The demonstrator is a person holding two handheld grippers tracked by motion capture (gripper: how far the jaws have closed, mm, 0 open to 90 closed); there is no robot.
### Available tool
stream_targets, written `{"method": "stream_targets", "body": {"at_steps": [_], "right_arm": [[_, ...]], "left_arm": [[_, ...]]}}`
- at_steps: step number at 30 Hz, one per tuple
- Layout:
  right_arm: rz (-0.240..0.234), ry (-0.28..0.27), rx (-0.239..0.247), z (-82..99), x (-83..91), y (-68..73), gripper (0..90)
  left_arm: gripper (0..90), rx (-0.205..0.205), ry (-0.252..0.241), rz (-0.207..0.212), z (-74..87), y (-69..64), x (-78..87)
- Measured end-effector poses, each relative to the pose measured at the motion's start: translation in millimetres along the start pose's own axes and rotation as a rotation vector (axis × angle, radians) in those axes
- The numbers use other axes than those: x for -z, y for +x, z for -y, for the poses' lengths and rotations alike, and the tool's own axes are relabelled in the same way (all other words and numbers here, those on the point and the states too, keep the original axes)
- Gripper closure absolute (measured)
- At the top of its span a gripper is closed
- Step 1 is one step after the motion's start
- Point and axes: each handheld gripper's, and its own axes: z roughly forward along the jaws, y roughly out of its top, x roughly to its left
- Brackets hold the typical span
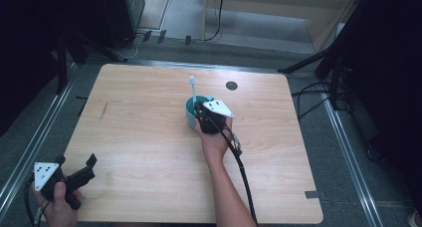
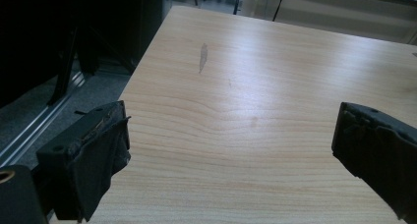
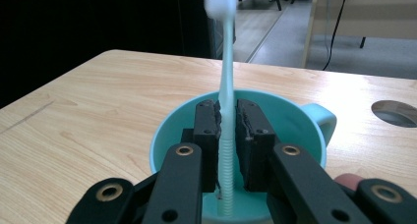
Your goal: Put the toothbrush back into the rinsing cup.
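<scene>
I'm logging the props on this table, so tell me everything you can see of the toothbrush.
The toothbrush is pale mint, plastic by its look, with a slim handle that turns ribbed lower down and a white head at the top, blurred in the right gripper view. It stands near upright in the teal mug, its lower end inside the mug and its head well above the rim. The right gripper is shut on the handle just above the rim, jaws pressing it from both sides. The mug sits near the middle of the wooden table.

text: none legible | labels: none | brands: none | numbers: none
</scene>
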Motion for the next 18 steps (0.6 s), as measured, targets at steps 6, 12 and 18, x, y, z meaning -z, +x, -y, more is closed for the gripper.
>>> {"method": "stream_targets", "body": {"at_steps": [6,12,18], "right_arm": [[0.000,-0.017,-0.009,-1.9,6.1,-2.2,80.5],[-0.020,-0.054,-0.007,-5.2,16.9,-6.8,73.4],[-0.048,-0.093,0.005,-9.0,31.1,-21.2,66.3]], "left_arm": [[1.2,0.000,0.000,0.001,0.1,-0.2,0.1],[1.1,-0.002,-0.001,0.000,0.1,-0.7,0.1],[1.2,-0.006,0.001,0.000,0.1,-0.9,0.1]]}}
